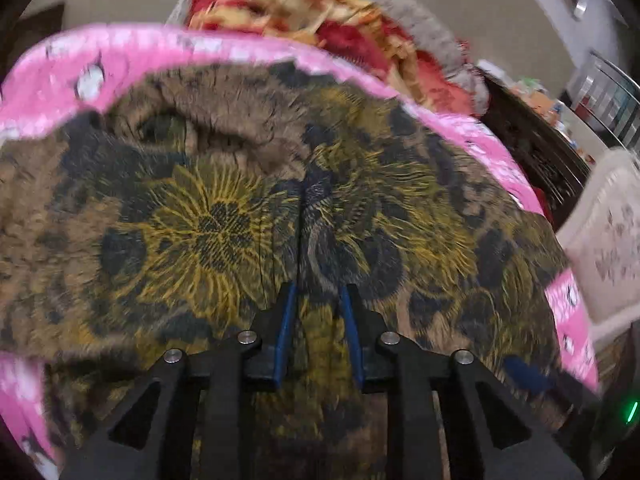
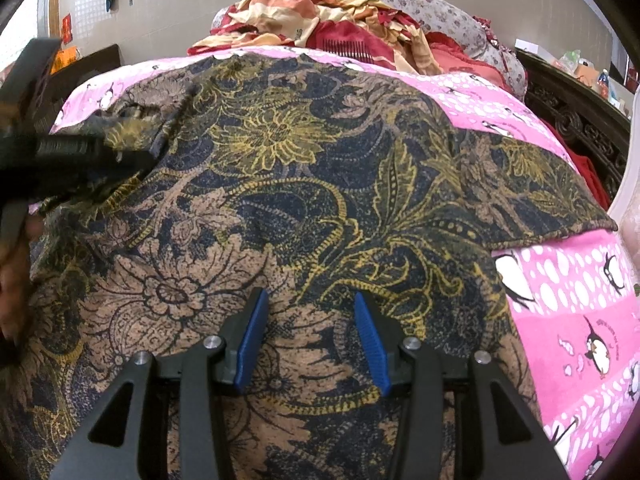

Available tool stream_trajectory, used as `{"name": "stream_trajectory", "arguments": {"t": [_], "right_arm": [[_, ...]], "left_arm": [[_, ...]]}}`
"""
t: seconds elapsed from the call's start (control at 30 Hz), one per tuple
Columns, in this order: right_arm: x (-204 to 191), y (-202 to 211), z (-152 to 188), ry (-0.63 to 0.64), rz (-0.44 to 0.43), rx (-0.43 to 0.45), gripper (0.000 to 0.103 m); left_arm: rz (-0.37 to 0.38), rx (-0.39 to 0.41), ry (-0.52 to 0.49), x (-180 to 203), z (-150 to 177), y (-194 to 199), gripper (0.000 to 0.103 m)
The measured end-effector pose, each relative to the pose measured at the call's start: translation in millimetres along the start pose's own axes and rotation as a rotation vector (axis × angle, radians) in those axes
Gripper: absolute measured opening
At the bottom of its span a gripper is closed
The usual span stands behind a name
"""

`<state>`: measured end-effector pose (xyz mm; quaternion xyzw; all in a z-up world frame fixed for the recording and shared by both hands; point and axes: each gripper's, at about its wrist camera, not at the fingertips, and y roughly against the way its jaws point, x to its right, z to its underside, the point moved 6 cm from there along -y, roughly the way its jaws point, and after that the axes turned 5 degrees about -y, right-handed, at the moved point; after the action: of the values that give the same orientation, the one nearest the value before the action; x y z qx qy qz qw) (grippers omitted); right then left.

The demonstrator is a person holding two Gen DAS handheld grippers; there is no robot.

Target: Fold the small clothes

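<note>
A brown, navy and yellow flower-print garment (image 2: pixel 304 208) lies spread on a pink penguin-print bedsheet (image 2: pixel 576 312). In the left wrist view the same garment (image 1: pixel 224 224) fills the frame, blurred. My left gripper (image 1: pixel 318 292) is shut on a raised fold of the garment, which runs up between its blue pads. That gripper also shows at the left of the right wrist view (image 2: pixel 132 160), pinching the garment's upper left part. My right gripper (image 2: pixel 308 300) is open and empty just above the garment's near part.
A heap of red and cream bedding (image 2: pixel 352 28) and a grey flowered pillow (image 2: pixel 432 4) lie at the head of the bed. A dark carved bed frame (image 2: pixel 576 120) runs along the right side. A pale flowered cushion (image 1: pixel 612 240) sits at the right.
</note>
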<state>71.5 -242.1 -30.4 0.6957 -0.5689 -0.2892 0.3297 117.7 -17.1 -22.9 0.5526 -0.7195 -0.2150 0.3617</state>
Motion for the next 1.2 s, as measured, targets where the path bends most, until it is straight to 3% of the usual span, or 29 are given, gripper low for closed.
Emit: {"name": "stream_trajectory", "arguments": {"t": [0.07,0.13,0.23,0.27,0.33,0.43,0.6,0.77,0.9,0.97,1.03,1.1,1.13,1.2], "right_arm": [[0,6,-11,-0.039,-0.009,-0.031,0.047],[-7,19,-33,-0.094,-0.113,0.009,0.047],[-34,23,-63,-0.105,-0.256,0.014,0.047],[-49,22,-74,-0.102,-0.345,0.015,0.047],[-79,15,-90,-0.065,-0.487,0.008,0.047],[-114,-6,-106,-0.001,-0.603,0.007,0.047],[-127,-45,-115,0.019,-0.61,0.002,0.041],[-133,-85,-116,0.006,-0.563,-0.05,0.038],[-135,-93,-116,-0.032,-0.644,-0.09,0.038],[-143,-89,-110,-0.037,-0.742,-0.143,0.038],[-150,-86,-103,-0.023,-0.789,-0.171,0.032],[-148,-85,-102,-0.027,-0.754,-0.158,0.01],[-145,-84,-102,-0.053,-0.749,-0.151,0.005],[-134,-70,-106,-0.083,-0.746,-0.09,0.004]], "left_arm": [[0.009,0.016,-0.04,1,11,26,0.017],[-0.003,0.046,-0.075,-5,21,44,0.02],[-0.137,0.045,-0.106,-34,41,53,0.021],[-0.146,0.006,-0.057,-50,50,50,0.02],[-0.091,0.056,0.054,-65,51,61,0.02],[-0.094,0.076,0.13,-78,54,68,0.02],[-0.13,0.069,0.102,-69,50,63,0.02],[-0.112,0.074,0.126,-73,50,57,0.02],[-0.112,0.076,0.13,-72,50,60,0.02],[-0.112,0.077,0.132,-72,49,60,0.02],[-0.109,0.077,0.137,-72,49,60,0.02],[-0.111,0.077,0.135,-72,49,60,0.02],[-0.11,0.076,0.135,-72,49,60,0.02],[-0.111,0.076,0.135,-72,49,60,0.02]]}}
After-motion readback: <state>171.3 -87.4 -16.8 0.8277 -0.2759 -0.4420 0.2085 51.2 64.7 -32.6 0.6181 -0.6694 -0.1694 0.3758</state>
